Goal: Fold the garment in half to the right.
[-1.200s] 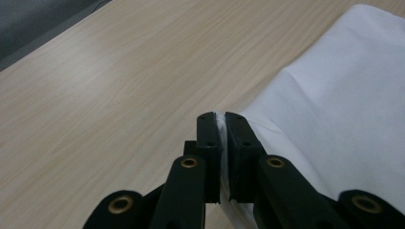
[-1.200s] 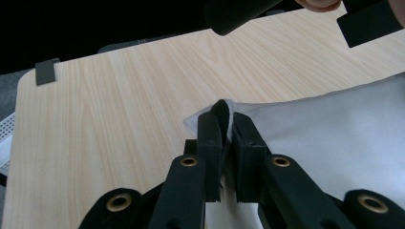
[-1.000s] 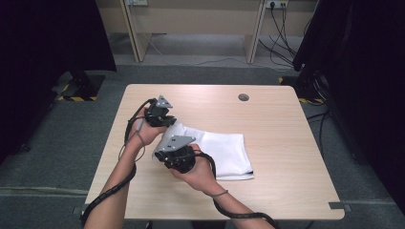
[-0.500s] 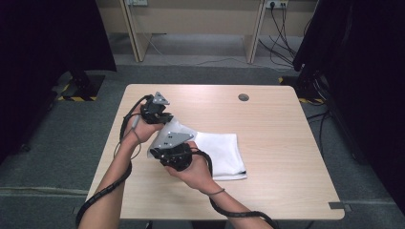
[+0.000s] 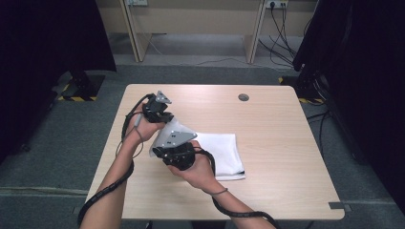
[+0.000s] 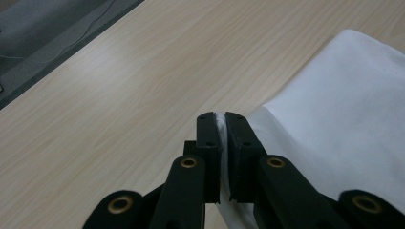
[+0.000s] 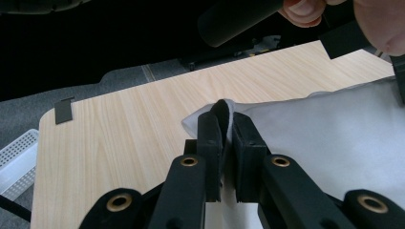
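We have a light wood-grain desk [image 5: 286,143] with a white folded fabric cloth [image 5: 222,152] lying flat, centre and a bit toward the near edge. It looks like a cloth fold in progress. The cloth's right part sits as a tidy rectangle, already doubled by the look of its layered near edge, so we judge at least one fold done. Its left edge is off the desk, lifted between the two grippers.

The left gripper [image 6: 222,125] is clamped tight on one bit of that left edge; the left gripper view shows a thin strip of white fabric pinched between its black jaws, the rest of the cloth spreading out to the right of them. The right gripper [image 7: 224,119] is clamped just as tight on another corner, with fabric bunched up between its jaws. In the high view the left gripper sits at the far-left of the cloth, the right gripper nearer, close together.

What's left, as we judge it: carry the held edge over to the right side, lay it down aligned, release both. A small dark round insert [image 5: 243,97] sits in the far desk top, well apart.
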{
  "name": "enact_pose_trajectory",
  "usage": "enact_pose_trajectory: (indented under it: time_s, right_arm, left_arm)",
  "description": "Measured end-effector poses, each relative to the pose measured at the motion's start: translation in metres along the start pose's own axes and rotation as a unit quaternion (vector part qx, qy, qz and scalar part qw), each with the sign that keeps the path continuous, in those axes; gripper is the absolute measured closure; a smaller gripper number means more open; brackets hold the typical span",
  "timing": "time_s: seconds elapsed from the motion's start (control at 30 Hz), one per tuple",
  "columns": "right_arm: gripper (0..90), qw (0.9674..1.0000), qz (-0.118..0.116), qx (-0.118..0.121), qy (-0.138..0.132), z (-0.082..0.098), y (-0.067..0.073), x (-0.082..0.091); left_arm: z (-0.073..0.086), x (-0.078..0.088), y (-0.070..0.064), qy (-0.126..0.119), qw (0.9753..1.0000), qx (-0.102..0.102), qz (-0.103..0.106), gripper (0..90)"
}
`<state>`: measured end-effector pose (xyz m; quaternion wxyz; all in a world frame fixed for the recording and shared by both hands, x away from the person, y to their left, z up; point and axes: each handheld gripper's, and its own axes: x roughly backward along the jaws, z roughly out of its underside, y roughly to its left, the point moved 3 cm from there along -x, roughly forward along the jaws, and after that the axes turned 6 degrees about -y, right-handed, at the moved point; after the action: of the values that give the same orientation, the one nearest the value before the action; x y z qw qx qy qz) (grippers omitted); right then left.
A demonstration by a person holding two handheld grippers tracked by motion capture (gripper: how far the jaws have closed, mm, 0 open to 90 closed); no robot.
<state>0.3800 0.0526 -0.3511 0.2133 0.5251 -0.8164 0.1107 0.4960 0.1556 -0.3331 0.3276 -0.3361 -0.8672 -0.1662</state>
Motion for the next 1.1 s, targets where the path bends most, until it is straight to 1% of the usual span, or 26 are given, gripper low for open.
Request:
enact_pose_trajectory:
  time_s: [0.17,0.3,0.37,0.47,0.57,0.67,0.8,1.1]
  right_arm:
    - [84.1,1.0000,0.009,-0.001,-0.003,0.001,-0.006,0.011]
    - [84.1,0.9999,0.013,-0.008,-0.005,0.003,-0.011,0.018]
    - [84.1,0.9998,0.014,-0.011,-0.008,0.003,-0.013,0.021]
    - [84.1,0.9998,0.013,-0.013,-0.011,0.000,-0.014,0.022]
    - [84.1,0.9998,0.010,-0.010,-0.014,-0.004,-0.011,0.020]
    - [84.2,0.9998,0.006,-0.006,-0.018,-0.010,-0.005,0.016]
    - [84.2,0.9998,0.001,-0.003,-0.021,-0.016,0.002,0.011]
    - [84.3,0.9996,-0.009,0.005,-0.027,-0.027,0.013,0.000]
  left_arm:
    - [-0.009,-0.006,-0.007,0.001,1.0000,-0.004,0.002,84.7]
    - [-0.014,-0.009,-0.011,0.002,1.0000,-0.005,0.003,84.7]
    - [-0.016,-0.010,-0.012,0.004,1.0000,-0.007,0.003,84.7]
    - [-0.018,-0.006,-0.010,0.003,1.0000,-0.008,0.001,84.8]
    - [-0.016,0.000,-0.006,0.004,1.0000,-0.009,-0.003,84.8]
    - [-0.012,0.005,-0.002,0.008,0.9999,-0.009,-0.003,84.8]
    - [-0.008,0.012,0.003,0.006,0.9999,-0.007,-0.007,84.8]
    - [-0.005,0.030,0.012,0.008,0.9998,-0.006,-0.017,84.7]
